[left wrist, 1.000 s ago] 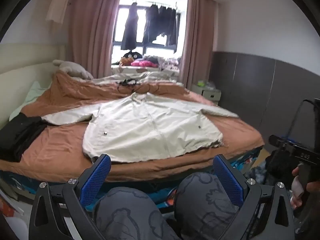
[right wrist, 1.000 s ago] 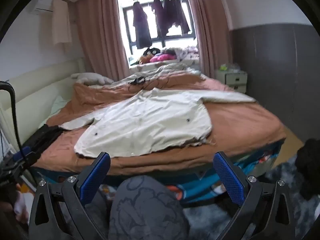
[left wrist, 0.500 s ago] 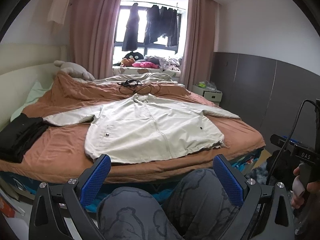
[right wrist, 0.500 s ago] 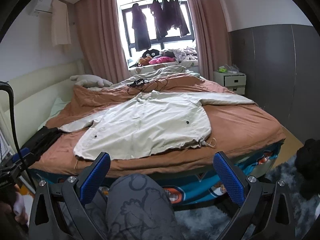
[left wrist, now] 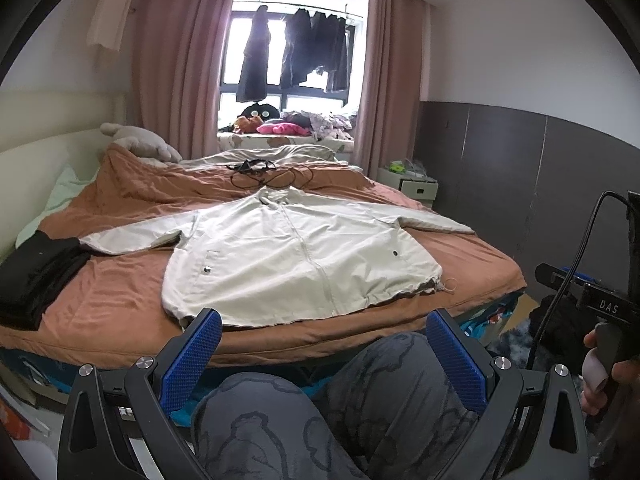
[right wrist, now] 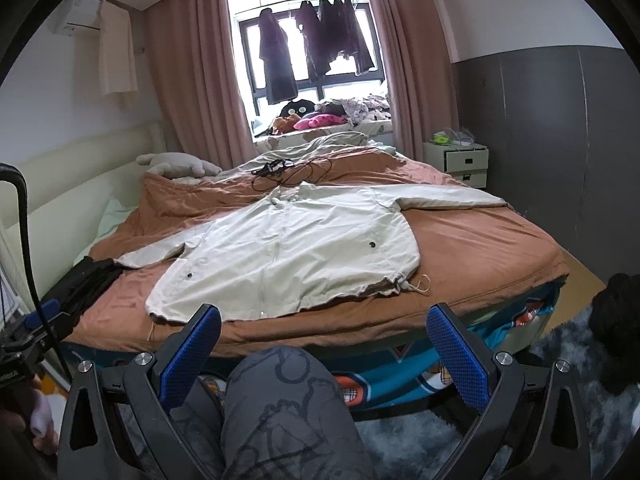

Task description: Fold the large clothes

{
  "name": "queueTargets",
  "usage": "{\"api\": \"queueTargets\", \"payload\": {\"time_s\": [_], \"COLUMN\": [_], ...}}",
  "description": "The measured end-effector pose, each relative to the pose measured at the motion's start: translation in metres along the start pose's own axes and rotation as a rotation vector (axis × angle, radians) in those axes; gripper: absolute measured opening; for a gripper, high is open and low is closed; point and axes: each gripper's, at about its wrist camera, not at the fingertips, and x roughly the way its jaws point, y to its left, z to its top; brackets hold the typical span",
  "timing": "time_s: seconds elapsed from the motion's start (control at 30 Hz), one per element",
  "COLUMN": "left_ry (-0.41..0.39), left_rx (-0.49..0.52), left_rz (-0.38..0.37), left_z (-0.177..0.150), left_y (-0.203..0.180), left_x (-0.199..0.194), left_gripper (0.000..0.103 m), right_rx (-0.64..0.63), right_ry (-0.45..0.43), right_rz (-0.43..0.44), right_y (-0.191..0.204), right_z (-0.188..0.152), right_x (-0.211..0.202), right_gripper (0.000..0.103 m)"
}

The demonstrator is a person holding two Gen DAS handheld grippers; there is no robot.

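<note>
Bedroom scene: bed (left wrist: 100,320) covered by a rust-brown duvet, pink curtains (left wrist: 172,60) drawn back at the far window, dark garments (right wrist: 316,36) hung on a rail across it. Cream jacket (left wrist: 296,264) is laid flat and face-up on the duvet, zip closed, both sleeves spread outward, hem toward the camera. In the left wrist view the hem is seen just beyond the left finger's tip and well ahead of the right finger. Left gripper (left wrist: 320,356) is held wide apart, blue pads (left wrist: 192,356) bare, nothing between them; patterned grey knees (left wrist: 372,400) are framed between the fingers. Right gripper (right wrist: 320,354) is likewise spread, nothing clamped, one knee between the fingers, the jacket (right wrist: 288,252) ahead of and above the left finger. Folded black clothing (left wrist: 36,276) is seen far beyond the left finger at the bed edge, touching the jacket's sleeve end. Black cable (right wrist: 288,172) is coiled just past the collar. White nightstand (right wrist: 460,160) is seen beyond the right finger by the grey wall panel.
</note>
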Motion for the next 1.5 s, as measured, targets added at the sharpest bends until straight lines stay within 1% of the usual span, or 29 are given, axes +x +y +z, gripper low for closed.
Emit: {"api": "queueTargets", "payload": {"time_s": [0.37, 0.83, 0.93, 1.03, 1.23, 1.5], "left_ry": [-0.011, -0.019, -0.016, -0.012, 0.004, 0.040], "left_rx": [-0.004, 0.000, -0.011, -0.014, -0.022, -0.062], "left_rz": [0.002, 0.008, 0.000, 0.009, 0.037, 0.081], "left_z": [0.000, -0.002, -0.002, -0.002, 0.000, 0.001], "left_y": [0.001, 0.000, 0.000, 0.001, 0.009, 0.036], "left_x": [-0.005, -0.015, -0.014, -0.013, -0.003, 0.019], "left_gripper": [0.102, 0.102, 0.102, 0.102, 0.102, 0.102], "right_rx": [-0.021, -0.037, -0.040, -0.033, -0.035, -0.042], "right_ry": [-0.005, -0.017, -0.019, -0.022, -0.018, 0.010], "right_rz": [-0.018, -0.012, -0.011, -0.006, -0.003, 0.027], "right_y": [0.003, 0.008, 0.007, 0.005, 0.007, 0.019], "right_z": [-0.001, -0.007, -0.007, -0.005, -0.003, 0.008], "right_x": [0.001, -0.008, -0.009, -0.009, 0.004, 0.036], "right_gripper": [0.103, 0.103, 0.103, 0.103, 0.103, 0.103]}}
